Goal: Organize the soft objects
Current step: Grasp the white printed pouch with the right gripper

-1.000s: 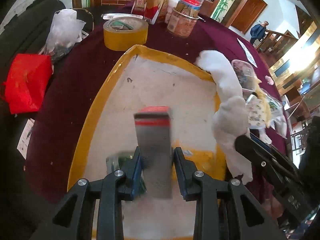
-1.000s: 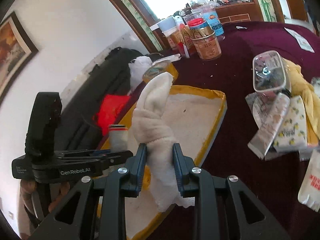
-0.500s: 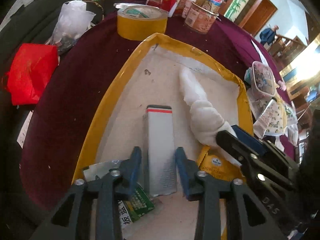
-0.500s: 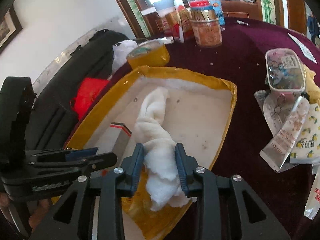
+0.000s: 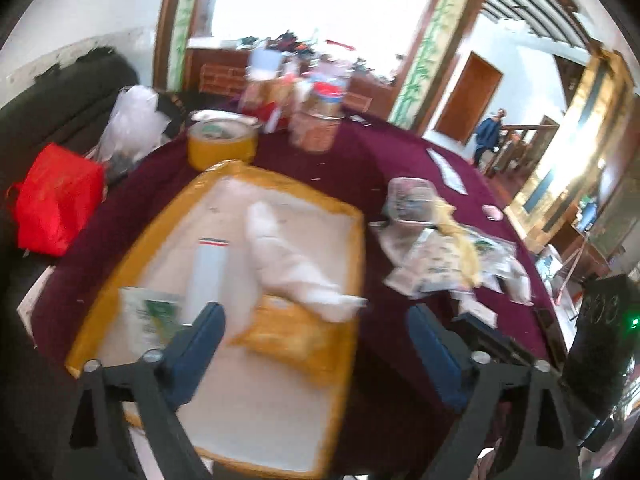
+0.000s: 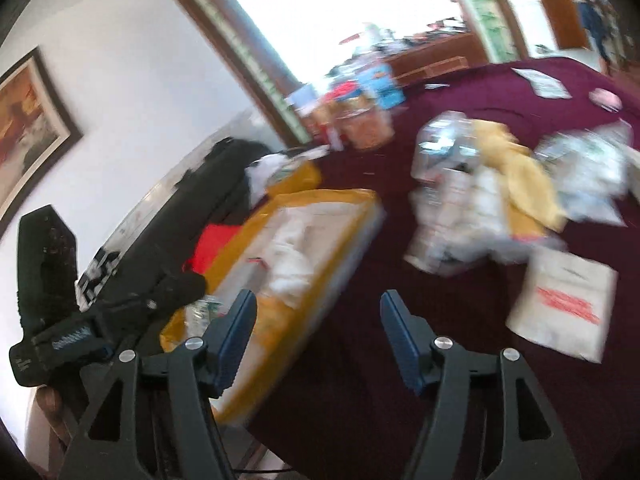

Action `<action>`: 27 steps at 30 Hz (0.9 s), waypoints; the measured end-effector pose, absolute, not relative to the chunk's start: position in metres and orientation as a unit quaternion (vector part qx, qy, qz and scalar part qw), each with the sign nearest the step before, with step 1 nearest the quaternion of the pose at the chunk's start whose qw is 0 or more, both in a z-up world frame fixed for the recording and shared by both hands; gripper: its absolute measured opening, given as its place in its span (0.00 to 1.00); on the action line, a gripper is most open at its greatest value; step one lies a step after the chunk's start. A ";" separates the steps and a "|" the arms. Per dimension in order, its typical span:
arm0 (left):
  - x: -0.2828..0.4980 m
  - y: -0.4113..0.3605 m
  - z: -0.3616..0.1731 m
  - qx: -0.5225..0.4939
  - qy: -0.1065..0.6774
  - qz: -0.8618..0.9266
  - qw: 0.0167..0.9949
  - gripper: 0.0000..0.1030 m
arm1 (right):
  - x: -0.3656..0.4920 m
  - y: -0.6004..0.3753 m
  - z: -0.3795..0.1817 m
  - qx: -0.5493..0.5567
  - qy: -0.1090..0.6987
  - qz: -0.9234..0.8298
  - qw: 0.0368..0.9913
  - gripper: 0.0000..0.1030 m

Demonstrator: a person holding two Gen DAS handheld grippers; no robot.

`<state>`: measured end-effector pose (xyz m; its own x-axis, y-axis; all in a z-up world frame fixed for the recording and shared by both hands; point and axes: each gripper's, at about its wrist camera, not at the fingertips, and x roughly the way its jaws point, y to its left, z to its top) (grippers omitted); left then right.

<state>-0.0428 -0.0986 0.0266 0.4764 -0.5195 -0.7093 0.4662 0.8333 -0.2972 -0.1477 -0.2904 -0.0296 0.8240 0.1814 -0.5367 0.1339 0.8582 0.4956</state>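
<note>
A yellow-rimmed white tray (image 5: 352, 240) lies on the maroon table. In it lie a twisted white cloth (image 5: 288, 260), a silver tube with a red band (image 5: 208, 268), a yellow packet (image 5: 288, 332) and a green-printed sachet (image 5: 148, 316). My left gripper (image 5: 316, 344) is open and empty, raised over the tray's near end. My right gripper (image 6: 318, 336) is open and empty, right of the tray (image 6: 340, 248), where the white cloth (image 6: 288, 260) also shows. A heap of sachets with a yellow cloth (image 6: 524, 184) lies to the right.
A yellow tape roll (image 5: 222, 142) and jars (image 5: 316, 120) stand behind the tray. A red bag (image 5: 56, 200) and a white plastic bag (image 5: 132, 124) sit at the left. A white packet with red print (image 6: 564, 300) lies near the right gripper. Both views are motion-blurred.
Both grippers have opened and pulled back and up. The left let go of the silver tube and the right let go of the white cloth; both now lie in the tray.
</note>
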 end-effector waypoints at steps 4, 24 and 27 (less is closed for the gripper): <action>-0.061 -0.132 0.026 -0.015 0.405 -0.305 0.862 0.93 | -0.177 -0.322 -0.040 0.283 0.305 -0.032 0.909 0.62; -0.095 -0.188 0.017 0.038 0.416 -0.350 0.839 0.93 | -0.156 -0.392 -0.073 0.268 0.403 -0.231 0.844 0.76; -0.091 -0.189 0.018 0.038 0.421 -0.347 0.837 0.93 | -0.137 -0.382 -0.076 0.214 0.427 -0.267 0.837 0.78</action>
<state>-0.0908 -0.1887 0.0176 0.4042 -0.5486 -0.7318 0.6129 0.7564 -0.2285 -0.1371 -0.3819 -0.0758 0.4922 -0.2650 -0.8292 0.6302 0.7656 0.1294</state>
